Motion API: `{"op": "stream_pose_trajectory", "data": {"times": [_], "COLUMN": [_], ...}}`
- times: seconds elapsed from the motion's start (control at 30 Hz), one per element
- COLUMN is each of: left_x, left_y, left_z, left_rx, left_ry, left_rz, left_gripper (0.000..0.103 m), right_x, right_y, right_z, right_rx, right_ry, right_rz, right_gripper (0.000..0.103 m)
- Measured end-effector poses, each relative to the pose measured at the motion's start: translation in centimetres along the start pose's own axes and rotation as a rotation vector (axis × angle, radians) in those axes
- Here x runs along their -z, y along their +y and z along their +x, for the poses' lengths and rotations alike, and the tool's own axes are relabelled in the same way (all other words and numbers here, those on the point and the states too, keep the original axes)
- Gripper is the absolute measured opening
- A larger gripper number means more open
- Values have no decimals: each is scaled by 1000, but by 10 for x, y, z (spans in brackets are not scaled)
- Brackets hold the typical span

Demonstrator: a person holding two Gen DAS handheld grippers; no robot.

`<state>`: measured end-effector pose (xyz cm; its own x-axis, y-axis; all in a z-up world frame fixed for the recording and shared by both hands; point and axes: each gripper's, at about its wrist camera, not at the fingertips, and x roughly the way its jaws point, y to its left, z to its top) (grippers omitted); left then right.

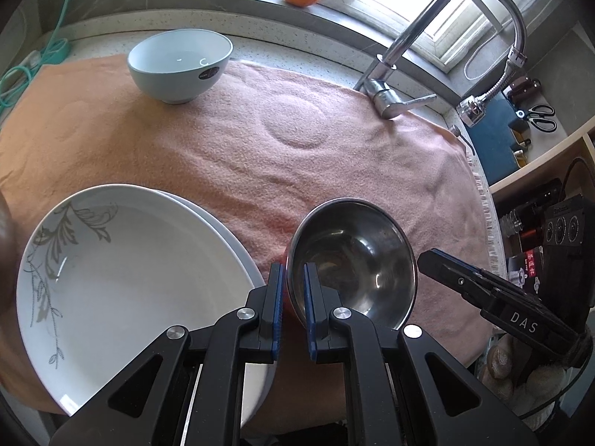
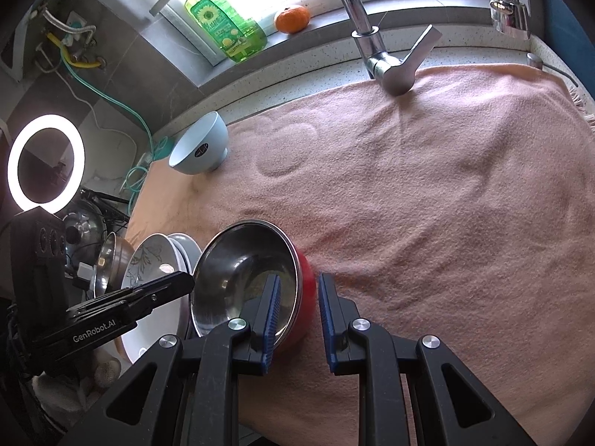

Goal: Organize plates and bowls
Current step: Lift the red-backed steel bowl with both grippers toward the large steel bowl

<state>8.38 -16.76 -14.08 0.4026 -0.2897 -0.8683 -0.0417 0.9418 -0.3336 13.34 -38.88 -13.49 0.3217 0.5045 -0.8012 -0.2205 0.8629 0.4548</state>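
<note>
A steel bowl [image 1: 353, 256] with a red outside [image 2: 306, 286] is tilted just above the pink towel [image 1: 297, 148], right beside a stack of white plates with a grey leaf pattern [image 1: 130, 278]. My left gripper [image 1: 293, 271] is shut on the bowl's left rim. My right gripper [image 2: 299, 278] is shut on its right wall, one pad inside and one on the red outside. Each gripper shows in the other view at the bowl's far edge: right gripper [image 1: 427, 256], left gripper [image 2: 186, 278]. A pale blue bowl [image 1: 180, 63] stands upright at the towel's far left.
A chrome faucet [image 1: 390, 96] rises at the towel's far edge. A green soap bottle [image 2: 223, 26] and an orange [image 2: 292, 18] sit on the windowsill. Left of the plates [image 2: 148, 260] another steel bowl [image 2: 109, 260] leans, with a ring light [image 2: 46, 163] behind.
</note>
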Motion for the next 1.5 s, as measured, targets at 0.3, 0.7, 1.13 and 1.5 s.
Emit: {"op": "stream_pose_trajectory", "data": {"times": [0.3, 0.7, 1.13, 1.5], "left_x": [1, 0, 0, -1], "left_y": [1, 0, 1, 2], "left_z": [8, 13, 14, 7], "left_rx": [7, 18, 24, 51], "left_ry": [31, 55, 46, 29], "left_rz": [15, 24, 21, 2], "left_gripper": [9, 9, 9, 9], "right_x": [1, 3, 4, 3], "right_y": [0, -2, -3, -2], "right_z": [8, 16, 16, 12], "right_rx": [7, 0, -9, -2], "right_ry": [15, 37, 42, 29], "right_rz": [9, 26, 51, 70], "right_gripper": [19, 13, 7, 7]}}
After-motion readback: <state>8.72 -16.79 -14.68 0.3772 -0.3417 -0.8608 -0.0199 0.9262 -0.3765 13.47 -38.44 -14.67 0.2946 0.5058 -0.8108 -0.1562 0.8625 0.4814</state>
